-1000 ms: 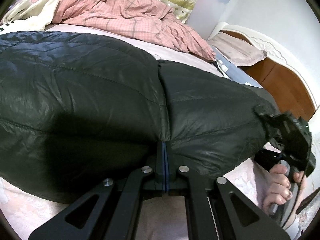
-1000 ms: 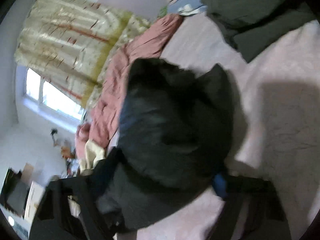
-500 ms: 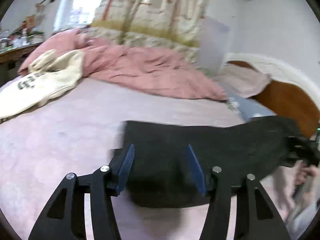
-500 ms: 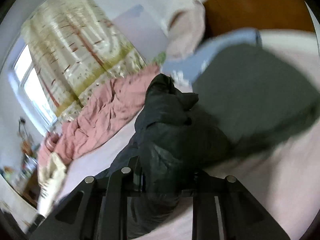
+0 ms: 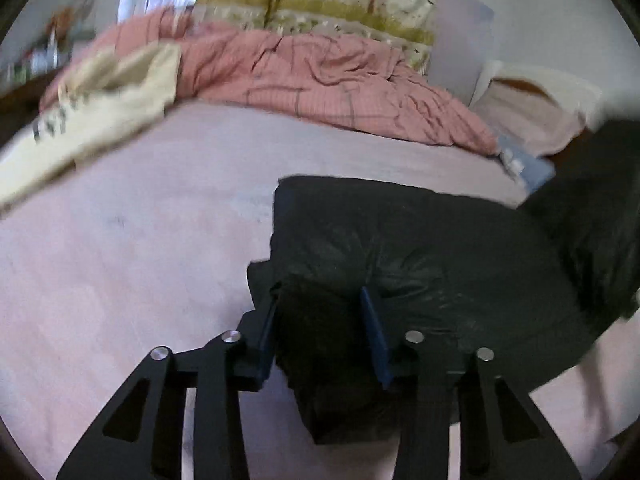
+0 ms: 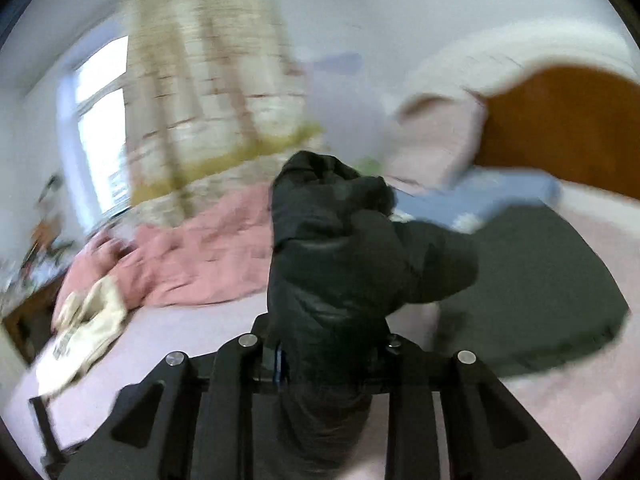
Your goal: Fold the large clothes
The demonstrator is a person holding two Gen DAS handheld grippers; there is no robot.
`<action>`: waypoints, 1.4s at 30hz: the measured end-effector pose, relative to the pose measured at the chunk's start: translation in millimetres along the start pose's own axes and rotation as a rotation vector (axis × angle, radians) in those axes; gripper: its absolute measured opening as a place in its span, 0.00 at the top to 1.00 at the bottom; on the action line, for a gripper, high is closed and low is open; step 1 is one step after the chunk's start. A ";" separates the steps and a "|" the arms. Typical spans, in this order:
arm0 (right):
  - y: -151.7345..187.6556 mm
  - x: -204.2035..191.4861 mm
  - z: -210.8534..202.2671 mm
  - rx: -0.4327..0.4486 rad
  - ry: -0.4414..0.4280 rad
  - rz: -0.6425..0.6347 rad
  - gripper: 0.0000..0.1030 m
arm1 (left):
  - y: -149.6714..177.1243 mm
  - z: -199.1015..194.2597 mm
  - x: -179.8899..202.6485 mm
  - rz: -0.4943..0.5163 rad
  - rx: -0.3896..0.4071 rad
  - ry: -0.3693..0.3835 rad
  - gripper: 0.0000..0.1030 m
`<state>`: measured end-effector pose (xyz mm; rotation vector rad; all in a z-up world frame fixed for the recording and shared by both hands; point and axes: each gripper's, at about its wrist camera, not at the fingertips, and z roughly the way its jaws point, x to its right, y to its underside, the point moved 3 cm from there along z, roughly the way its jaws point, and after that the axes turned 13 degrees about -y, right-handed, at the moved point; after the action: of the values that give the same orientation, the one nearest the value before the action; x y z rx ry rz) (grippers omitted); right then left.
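A black puffer jacket lies in a folded heap on the pink bed sheet, right of centre in the left wrist view. My left gripper is at the jacket's near left corner. Its jaws are closing, and a thick fold of the jacket fills the gap between the blue pads. In the right wrist view a bunched part of the same jacket stands up out of my right gripper, lifted above the bed. Those jaws are opening slightly, with the fabric still wedged between them.
A crumpled pink checked quilt lies along the far side of the bed, and a cream garment at its left. A dark grey folded garment, a blue cloth, a pillow and the wooden headboard are at the right.
The spread jacket has become a smaller folded heap. My left gripper opened, pulled back and closed round its corner. My right gripper rolled upright and rose with a bunch of jacket.
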<state>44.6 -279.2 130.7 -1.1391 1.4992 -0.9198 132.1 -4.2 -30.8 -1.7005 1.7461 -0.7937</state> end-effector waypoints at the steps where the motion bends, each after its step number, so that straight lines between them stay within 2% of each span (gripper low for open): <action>1: 2.5 -28.3 6.1 -0.013 -0.062 -0.049 0.70 | 0.2 0.2 2.6 0.007 0.005 -0.008 0.65; 3: 16.0 -69.4 18.9 -0.052 -0.154 -0.100 0.70 | 2.5 0.5 -0.7 -0.017 -0.003 0.017 0.65; 4: 24.5 -83.4 24.8 -0.070 -0.173 -0.121 0.70 | 2.2 2.5 -5.4 -0.032 -0.009 0.035 0.65; 5: 34.9 -96.6 30.6 -0.088 -0.173 -0.149 0.70 | 1.9 4.1 -9.1 -0.053 -0.020 0.062 0.65; 7: 64.7 -126.2 39.1 -0.121 -0.109 -0.245 0.69 | -2.4 8.2 -17.8 -0.095 -0.040 0.112 0.66; 8: 79.7 -140.0 41.4 -0.134 -0.099 -0.301 0.68 | -5.4 9.1 -21.1 -0.113 -0.042 0.123 0.68; 9: 90.2 -150.6 43.9 -0.147 -0.100 -0.350 0.68 | -7.3 5.7 -27.1 -0.131 -0.027 0.101 0.70; 10: 96.6 -158.9 47.2 -0.159 -0.099 -0.385 0.68 | -10.6 -1.8 -34.2 -0.145 0.012 0.045 0.73; 11: 102.7 -164.3 48.3 -0.166 -0.097 -0.413 0.68 | -15.7 -14.9 -43.9 -0.161 0.086 -0.027 0.75; 12: 109.7 -169.6 47.6 -0.157 -0.092 -0.440 0.68 | -21.2 -25.6 -52.0 -0.174 0.140 -0.052 0.75; 14: 119.2 -175.0 48.5 -0.157 -0.097 -0.457 0.67 | -33.1 -44.7 -71.8 -0.216 0.218 -0.047 0.75; 17: 131.0 -183.5 57.6 -0.182 -0.113 -0.478 0.65 | -40.6 -61.6 -95.8 -0.269 0.293 -0.070 0.75; 19: 143.3 -192.6 60.1 -0.191 -0.118 -0.548 0.51 | -40.6 -62.9 -106.0 -0.287 0.292 -0.076 0.75; 20: 151.1 -199.4 59.1 -0.189 -0.135 -0.595 0.29 | -41.2 -61.4 -109.3 -0.297 0.288 -0.076 0.75; 21: 158.1 -204.5 57.1 -0.180 -0.142 -0.632 0.17 | -40.1 -59.7 -114.4 -0.304 0.285 -0.078 0.75; 24: 171.2 -218.1 51.2 -0.164 -0.136 -0.692 0.18 | -38.3 -59.5 -119.4 -0.320 0.275 -0.090 0.75; 25: 173.6 -220.5 48.7 -0.164 -0.143 -0.703 0.18 | -38.6 -60.7 -120.3 -0.325 0.278 -0.072 0.76; 28: 167.2 -218.0 33.2 -0.136 -0.173 -0.683 0.18 | -41.6 -73.7 -112.3 -0.297 0.329 0.008 0.75; 30: 155.0 -208.2 15.5 -0.101 -0.199 -0.635 0.18 | -43.7 -87.7 -102.7 -0.253 0.373 0.077 0.67; 32: 134.4 -194.4 0.0 -0.067 -0.203 -0.574 0.18 | -46.9 -100.4 -89.6 -0.234 0.376 0.166 0.45; 34: 110.7 -173.4 -11.2 -0.031 -0.121 -0.529 0.18 | -49.0 -104.8 -71.4 -0.252 0.333 0.249 0.42; 36: 87.4 -139.9 -14.9 0.012 0.011 -0.445 0.18 | -52.1 -110.3 -45.0 -0.216 0.330 0.334 0.40; 38: 74.4 -106.8 -11.6 0.021 0.081 -0.342 0.18 | -58.8 -116.2 -15.8 -0.147 0.347 0.341 0.35; 40: 69.5 -70.0 3.5 -0.055 0.091 -0.252 0.18 | -66.5 -115.9 9.0 -0.071 0.342 0.341 0.28; 42: 73.4 -48.8 19.5 -0.142 0.063 -0.212 0.23 | -74.9 -106.3 26.8 -0.016 0.312 0.271 0.26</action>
<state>51.5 -212.6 70.2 -1.4044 1.5353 -1.0125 101.2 -29.4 95.9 -1.4517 1.6736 -1.2801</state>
